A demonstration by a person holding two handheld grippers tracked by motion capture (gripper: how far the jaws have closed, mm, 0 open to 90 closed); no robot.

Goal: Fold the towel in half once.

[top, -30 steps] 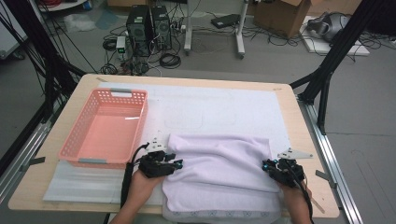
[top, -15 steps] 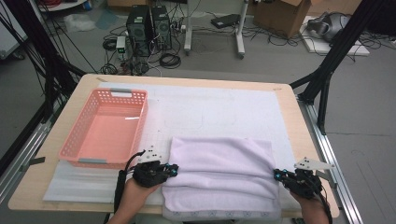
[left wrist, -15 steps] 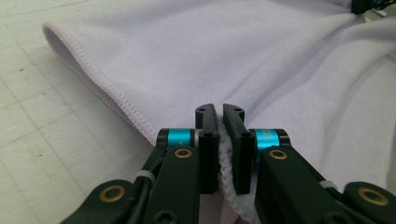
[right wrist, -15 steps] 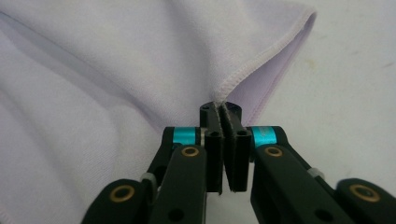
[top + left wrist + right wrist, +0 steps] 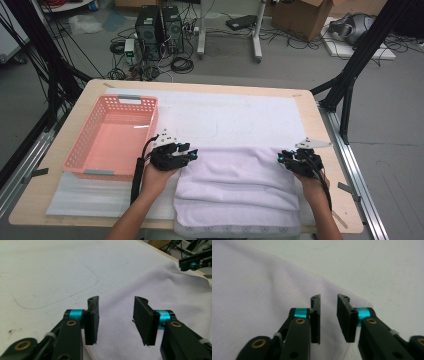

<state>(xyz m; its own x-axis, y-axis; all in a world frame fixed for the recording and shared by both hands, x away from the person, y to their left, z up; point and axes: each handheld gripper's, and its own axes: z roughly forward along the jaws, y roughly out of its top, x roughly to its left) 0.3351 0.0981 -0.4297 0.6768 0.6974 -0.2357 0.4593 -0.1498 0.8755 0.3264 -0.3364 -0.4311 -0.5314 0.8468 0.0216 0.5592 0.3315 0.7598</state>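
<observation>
A pale lilac towel point(image 5: 235, 185) lies folded flat on the white mat point(image 5: 240, 117), near the table's front edge. My left gripper point(image 5: 192, 154) hovers at the towel's far left corner. In the left gripper view the towel point(image 5: 175, 295) lies under the left gripper point(image 5: 115, 315); its jaws have just been opening, stand wide apart and hold nothing. My right gripper point(image 5: 282, 157) is at the far right corner. Its jaws have also just been opening, and the right gripper point(image 5: 328, 315) shows a narrower gap above the towel point(image 5: 249, 290), with no cloth pinched.
An empty pink plastic basket point(image 5: 115, 140) stands on the left of the mat, close to my left hand. The wooden table point(image 5: 50, 185) ends just beyond the towel on the right. Cables, computer towers and boxes lie on the floor behind.
Both hands drew back toward the person, then moved forward to the towel's far edge. The towel went from rumpled at its far edge to flat. Both grippers now stand open.
</observation>
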